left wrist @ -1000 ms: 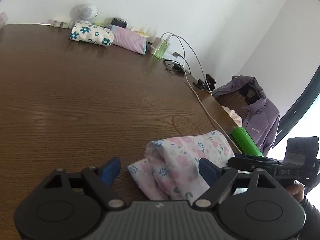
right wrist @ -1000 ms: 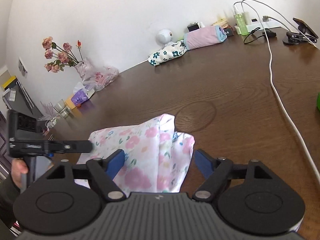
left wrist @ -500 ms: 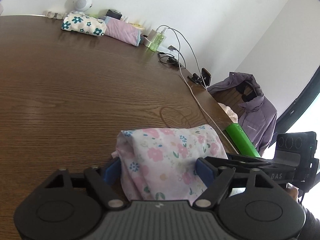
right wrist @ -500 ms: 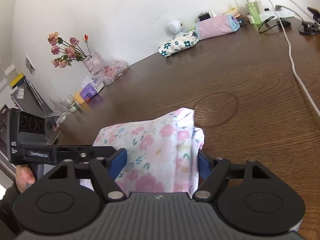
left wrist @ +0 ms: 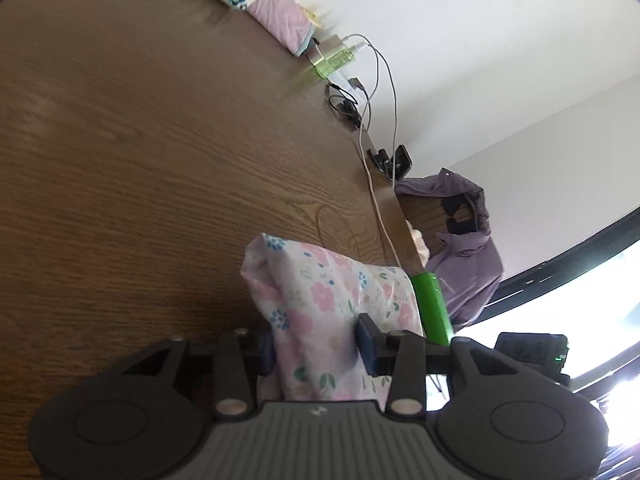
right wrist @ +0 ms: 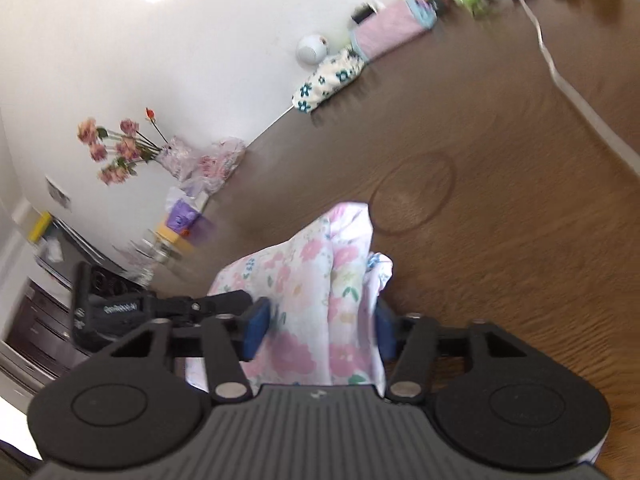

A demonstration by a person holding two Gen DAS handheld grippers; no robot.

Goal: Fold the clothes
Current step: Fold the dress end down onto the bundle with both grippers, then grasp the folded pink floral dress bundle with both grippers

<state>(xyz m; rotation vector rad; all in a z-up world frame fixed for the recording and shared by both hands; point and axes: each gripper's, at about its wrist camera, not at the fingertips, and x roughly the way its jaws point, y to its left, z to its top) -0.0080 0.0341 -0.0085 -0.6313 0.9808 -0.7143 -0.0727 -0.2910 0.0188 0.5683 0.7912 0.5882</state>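
Observation:
A folded white cloth with pink and blue flowers [left wrist: 328, 296] lies bunched on the brown wooden table [left wrist: 140, 160]. My left gripper [left wrist: 316, 348] is shut on one end of it, its blue pads pressed into the fabric. My right gripper [right wrist: 318, 326] is shut on the other end of the same cloth [right wrist: 320, 280]. Each gripper shows in the other's view, the right one [left wrist: 528, 352] and the left one [right wrist: 132, 308], both close to the cloth. Both views are tilted.
Two folded bundles, one with blue flowers [right wrist: 328, 80] and one pink [right wrist: 392, 28], lie at the far wall. A white cable [left wrist: 376, 208] runs along the table. A green cylinder [left wrist: 432, 304] and a purple jacket on a chair [left wrist: 468, 248] are at the right edge. Flowers [right wrist: 120, 148] stand left.
Both grippers have closed on the floral cloth, which was lying between open fingers a second ago. Both views have tilted and the cloth is bunched narrower and taller.

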